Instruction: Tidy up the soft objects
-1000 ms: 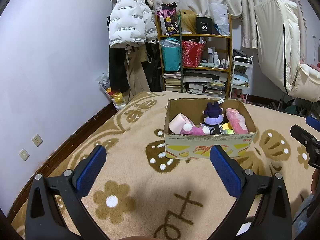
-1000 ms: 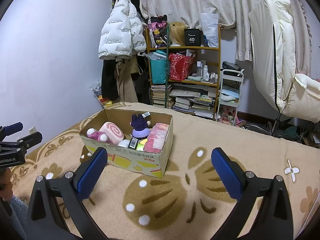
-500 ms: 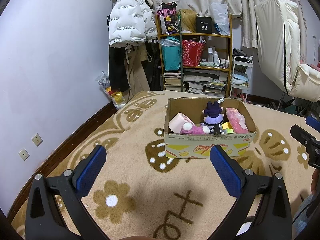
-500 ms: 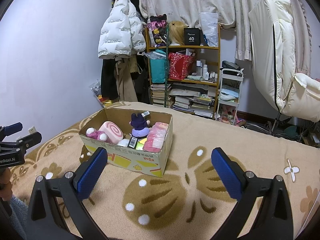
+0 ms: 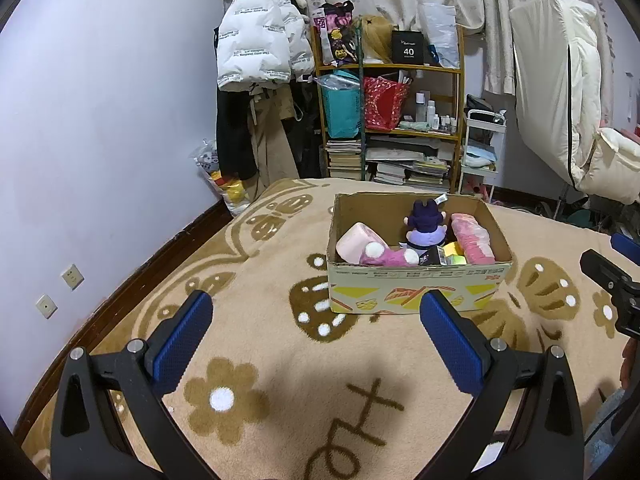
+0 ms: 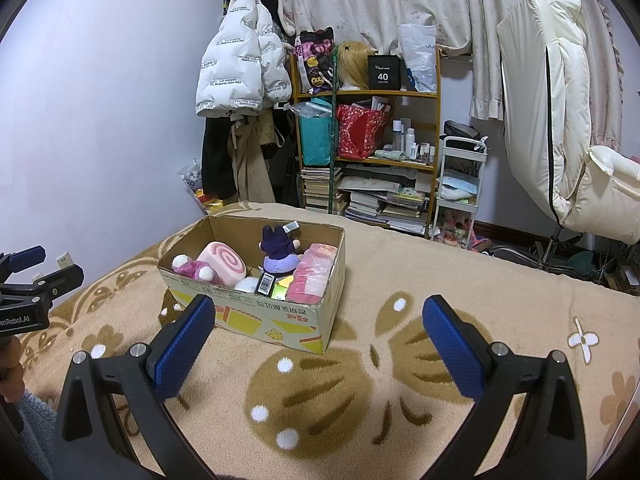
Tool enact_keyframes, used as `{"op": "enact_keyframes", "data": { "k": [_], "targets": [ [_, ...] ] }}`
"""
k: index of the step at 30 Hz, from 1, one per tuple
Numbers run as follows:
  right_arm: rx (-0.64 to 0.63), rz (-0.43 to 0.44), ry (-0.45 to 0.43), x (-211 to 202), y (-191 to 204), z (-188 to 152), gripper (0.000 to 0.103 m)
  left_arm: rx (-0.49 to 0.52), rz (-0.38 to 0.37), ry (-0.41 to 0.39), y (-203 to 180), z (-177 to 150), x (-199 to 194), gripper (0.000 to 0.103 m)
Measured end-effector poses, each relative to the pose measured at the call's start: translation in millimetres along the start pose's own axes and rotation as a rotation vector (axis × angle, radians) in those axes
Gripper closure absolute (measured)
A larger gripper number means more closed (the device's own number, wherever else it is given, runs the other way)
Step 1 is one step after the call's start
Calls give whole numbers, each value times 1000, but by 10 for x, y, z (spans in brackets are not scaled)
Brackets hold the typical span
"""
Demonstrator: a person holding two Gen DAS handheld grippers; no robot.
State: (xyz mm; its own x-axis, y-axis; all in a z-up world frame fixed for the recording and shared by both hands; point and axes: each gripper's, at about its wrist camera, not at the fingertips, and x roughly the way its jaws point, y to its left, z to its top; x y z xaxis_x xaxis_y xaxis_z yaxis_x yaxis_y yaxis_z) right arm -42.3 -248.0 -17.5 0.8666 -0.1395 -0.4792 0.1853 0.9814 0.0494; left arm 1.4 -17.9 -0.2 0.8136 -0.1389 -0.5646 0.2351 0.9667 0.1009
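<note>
Left gripper (image 5: pixel 316 318) held low over a beige blanket (image 5: pixel 260 344) patterned in brown, jaws spread wide and gripping nothing. Right gripper (image 6: pixel 314 320) likewise: jaws wide apart, empty, over the same blanket. Ahead of both, well clear of the blue fingertips (image 5: pixel 198 304), an open cardboard box (image 5: pixel 416 290) sitting on the blanket, flaps gone or folded, printed in yellow and red on its front. Inside, packed close together: a pink swirl-roll plush (image 6: pixel 226 262) toward the left end, a magenta plush with white paws (image 6: pixel 192 270) against the near wall beside it, a purple doll (image 6: pixel 278 256) upright in the middle with a tag at its head, and a pink wrapped bundle (image 6: pixel 312 276) lying along the right wall. Between doll and bundle, a dark barcoded tag and something yellow-green, too small to name. Behind the box, a cluttered wooden shelf (image 5: pixel 394 120) against the wall, with a white puffer jacket (image 5: pixel 256 44) hanging to its left.
</note>
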Motion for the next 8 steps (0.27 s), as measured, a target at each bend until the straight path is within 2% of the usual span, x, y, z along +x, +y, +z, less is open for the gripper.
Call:
{"op": "enact_keyframes", "data": {
  "k": [8],
  "targets": [
    [0,0,0,-7,-4,10,0,-4,0,6,-5,-19,6,1]
  ]
}}
